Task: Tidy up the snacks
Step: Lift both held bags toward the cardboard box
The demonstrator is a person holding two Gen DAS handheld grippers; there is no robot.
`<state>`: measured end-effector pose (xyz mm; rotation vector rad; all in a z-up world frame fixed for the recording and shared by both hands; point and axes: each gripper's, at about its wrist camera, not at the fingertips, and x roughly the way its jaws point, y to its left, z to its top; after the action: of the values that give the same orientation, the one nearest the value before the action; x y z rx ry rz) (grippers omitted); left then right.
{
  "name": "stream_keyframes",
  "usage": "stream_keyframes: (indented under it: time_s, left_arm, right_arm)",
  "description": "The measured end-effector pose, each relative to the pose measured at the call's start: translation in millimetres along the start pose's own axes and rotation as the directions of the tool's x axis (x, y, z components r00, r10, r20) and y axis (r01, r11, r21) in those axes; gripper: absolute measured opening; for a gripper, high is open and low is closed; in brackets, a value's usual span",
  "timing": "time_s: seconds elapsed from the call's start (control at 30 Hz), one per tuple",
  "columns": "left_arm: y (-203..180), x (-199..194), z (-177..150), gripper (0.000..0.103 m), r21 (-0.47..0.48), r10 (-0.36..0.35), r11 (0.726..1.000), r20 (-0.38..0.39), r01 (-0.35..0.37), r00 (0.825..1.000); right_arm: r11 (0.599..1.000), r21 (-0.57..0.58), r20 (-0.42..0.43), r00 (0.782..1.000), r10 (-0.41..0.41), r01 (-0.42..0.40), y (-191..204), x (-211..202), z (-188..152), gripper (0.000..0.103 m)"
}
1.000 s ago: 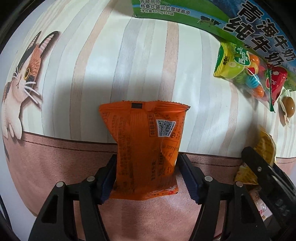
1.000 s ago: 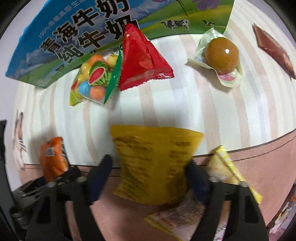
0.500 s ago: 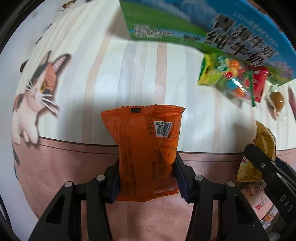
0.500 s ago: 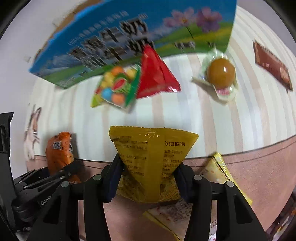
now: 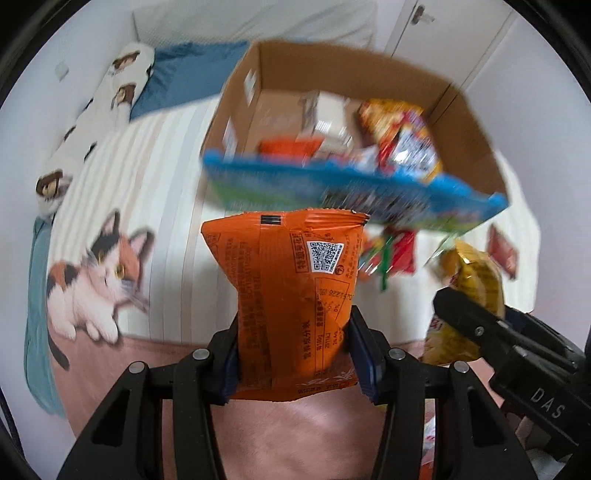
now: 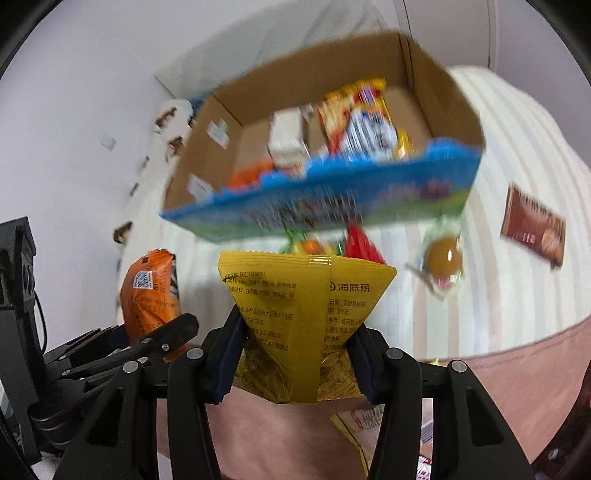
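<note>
The left claw (image 5: 293, 358) is clamped on an orange snack packet (image 5: 291, 302); the right claw (image 6: 293, 363) pinches a yellow snack packet (image 6: 299, 325), both before the open cardboard box (image 6: 439, 85).

Behind both held packets stands the open box (image 6: 439, 92), snacks inside; between box and packets on the bed (image 6: 517, 295) lie loose snacks — the bar (image 6: 533, 227) far right.

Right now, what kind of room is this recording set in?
Most likely a bedroom. The snacks lie on a striped bedspread printed with a cat, a blue pillow sits at its far end, and white cupboard doors stand behind the cardboard box.
</note>
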<state>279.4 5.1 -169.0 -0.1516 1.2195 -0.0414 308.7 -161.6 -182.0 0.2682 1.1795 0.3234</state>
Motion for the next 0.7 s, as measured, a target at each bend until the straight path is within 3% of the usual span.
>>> stream_keyframes:
  time_s: [0.2, 0.37, 0.6, 0.7]
  left_arm:
    - [-9, -28, 55, 0.048, 0.030, -0.039, 0.999, 0.076, 0.037, 0.996]
    - [-21, -35, 103, 0.048, 0.051, -0.061, 0.997, 0.092, 0.056, 0.994]
    - [-31, 14, 186, 0.048, 0.086, -0.045, 0.995, 0.006, 0.045, 0.999]
    - [-29, 48, 216, 0.048, 0.109, 0.013, 0.994, -0.046, -0.008, 0.999]
  right_arm:
    - [0.999, -0.016, 0.065, 0.997, 0.044, -0.043, 11, -25, 36, 0.054]
    - [0.998, -0.019, 0.106, 0.993, 0.056, -0.054, 12, -33, 80, 0.054]
    - [1.000, -0.003, 0.103, 0.995, -0.001, 0.001, -4, -6, 163, 0.054]
    - [0.998, 0.018, 0.071, 0.996, -0.061, 0.060, -20, 16, 197, 0.054]
